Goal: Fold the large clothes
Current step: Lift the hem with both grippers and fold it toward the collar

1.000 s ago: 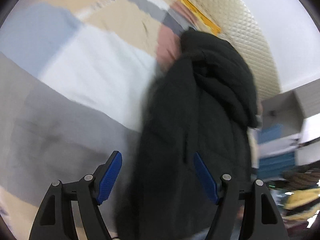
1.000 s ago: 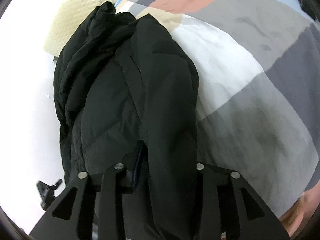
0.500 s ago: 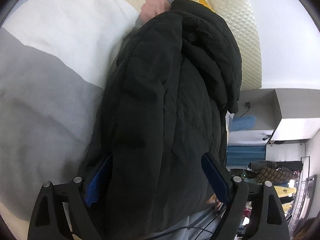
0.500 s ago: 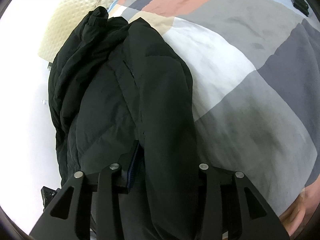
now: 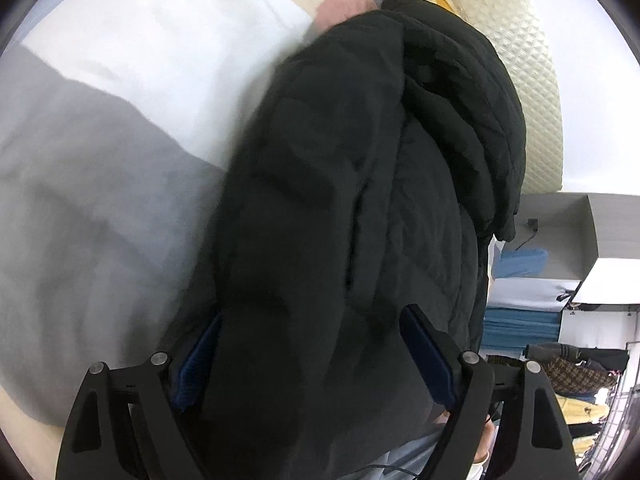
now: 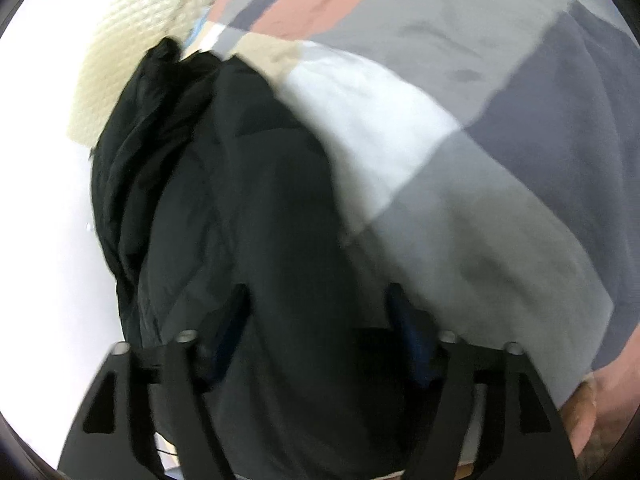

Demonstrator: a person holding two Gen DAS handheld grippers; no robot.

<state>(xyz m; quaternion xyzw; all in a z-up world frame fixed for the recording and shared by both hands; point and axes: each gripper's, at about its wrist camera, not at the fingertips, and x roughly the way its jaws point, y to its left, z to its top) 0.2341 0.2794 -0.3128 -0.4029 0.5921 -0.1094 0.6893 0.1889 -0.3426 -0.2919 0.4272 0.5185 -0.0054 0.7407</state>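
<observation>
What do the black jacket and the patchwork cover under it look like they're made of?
Black jacket: looks like a thin synthetic shell over padding, matte with a faint sheen; stitched quilt lines and puffy folds suggest this. Patchwork cover: looks like soft woven or brushed cotton, matte; it shows gentle creases and no shine, though motion blur leaves the weave unclear.

bright even daylight, blown-out white walls, motion blur, fisheye bending with dark corners

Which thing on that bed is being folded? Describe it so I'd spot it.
Find the bed's patchwork cover of grey, white and pink blocks. Along its edge, by the cream quilted mattress, lies a black puffer jacket, the only dark, padded, stitched garment there.
</observation>
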